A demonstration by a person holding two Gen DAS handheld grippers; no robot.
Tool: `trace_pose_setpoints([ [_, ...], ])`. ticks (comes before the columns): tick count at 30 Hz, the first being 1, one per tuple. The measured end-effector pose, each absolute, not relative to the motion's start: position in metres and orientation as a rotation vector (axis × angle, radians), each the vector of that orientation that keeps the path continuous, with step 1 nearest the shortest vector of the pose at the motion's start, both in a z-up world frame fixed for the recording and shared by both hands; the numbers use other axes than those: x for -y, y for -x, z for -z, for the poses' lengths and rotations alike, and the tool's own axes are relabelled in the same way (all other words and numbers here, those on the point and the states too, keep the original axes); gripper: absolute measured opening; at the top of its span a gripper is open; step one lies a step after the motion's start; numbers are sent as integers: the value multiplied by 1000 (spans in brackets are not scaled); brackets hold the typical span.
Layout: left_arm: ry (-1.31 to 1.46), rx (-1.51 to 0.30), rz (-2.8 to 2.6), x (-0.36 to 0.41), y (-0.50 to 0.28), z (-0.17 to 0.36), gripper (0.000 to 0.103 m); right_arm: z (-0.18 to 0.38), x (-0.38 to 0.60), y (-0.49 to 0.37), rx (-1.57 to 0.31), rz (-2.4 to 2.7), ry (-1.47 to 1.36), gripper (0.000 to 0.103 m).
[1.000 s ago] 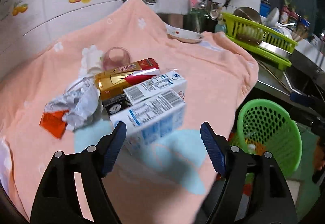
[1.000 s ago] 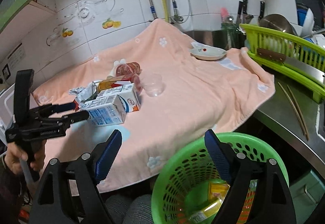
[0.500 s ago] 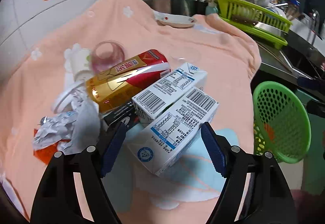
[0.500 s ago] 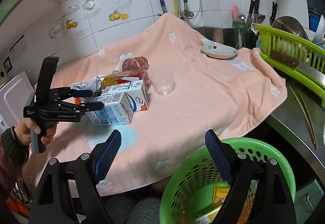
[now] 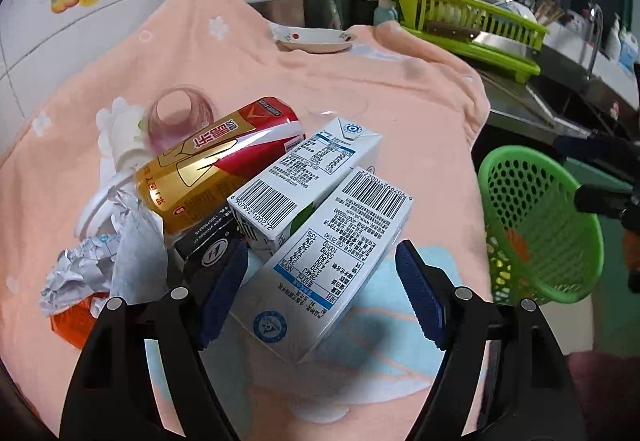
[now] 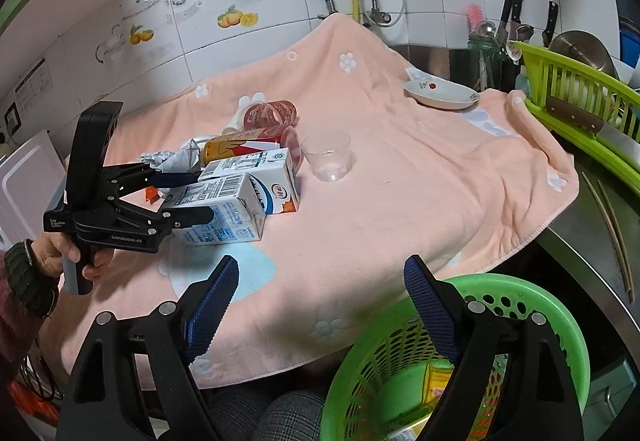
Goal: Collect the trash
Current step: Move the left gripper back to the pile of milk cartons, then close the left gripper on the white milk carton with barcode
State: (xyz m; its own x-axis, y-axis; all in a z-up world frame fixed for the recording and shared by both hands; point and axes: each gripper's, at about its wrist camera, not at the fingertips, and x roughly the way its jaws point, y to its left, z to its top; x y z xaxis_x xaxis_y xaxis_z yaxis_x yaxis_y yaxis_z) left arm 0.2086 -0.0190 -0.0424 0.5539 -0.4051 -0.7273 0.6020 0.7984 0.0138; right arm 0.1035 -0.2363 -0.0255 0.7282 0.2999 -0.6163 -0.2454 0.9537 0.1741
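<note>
Left wrist: my left gripper (image 5: 320,289) is spread wide, fingers either side of the near milk carton (image 5: 324,265) but not clamped, carton lying by the towel's (image 5: 360,73) front edge against a second carton (image 5: 304,181) and a can (image 5: 216,161). Right wrist: my right gripper (image 6: 320,305) is released, empty, over the green basket (image 6: 460,361) off the towel's front-right edge.

the left gripper (image 5: 320,293) reached forward low and roughly level, its jaws spread wide, the blue ridged pads (image 5: 418,291) standing well apart. the left hand (image 6: 74,255) was wrapped around its grey handle, a dark knit cuff at the wrist. the right gripper (image 6: 320,301) was likewise wide open, its pads gripping nothing, pointed forward and downward.
</note>
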Motion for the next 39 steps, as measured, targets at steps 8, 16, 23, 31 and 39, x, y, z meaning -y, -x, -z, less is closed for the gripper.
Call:
trace_pose_setpoints([
  [8, -354, -784, 650, 27, -203, 44, 66, 32, 234, -109, -706, -303, -88, 82],
  [16, -448, -800, 701, 41, -199, 46, 56, 36, 236, -111, -719, -294, -97, 82],
  [23, -373, -848, 724, 39, -199, 40, 54, 38, 239, -111, -719, -288, -109, 82],
  [31, -350, -887, 740, 39, -192, 40, 52, 40, 242, -114, -721, -287, -119, 82],
  [39, -447, -896, 706, 59, -195, 53, 52, 40, 240, -119, -724, -295, -117, 82],
])
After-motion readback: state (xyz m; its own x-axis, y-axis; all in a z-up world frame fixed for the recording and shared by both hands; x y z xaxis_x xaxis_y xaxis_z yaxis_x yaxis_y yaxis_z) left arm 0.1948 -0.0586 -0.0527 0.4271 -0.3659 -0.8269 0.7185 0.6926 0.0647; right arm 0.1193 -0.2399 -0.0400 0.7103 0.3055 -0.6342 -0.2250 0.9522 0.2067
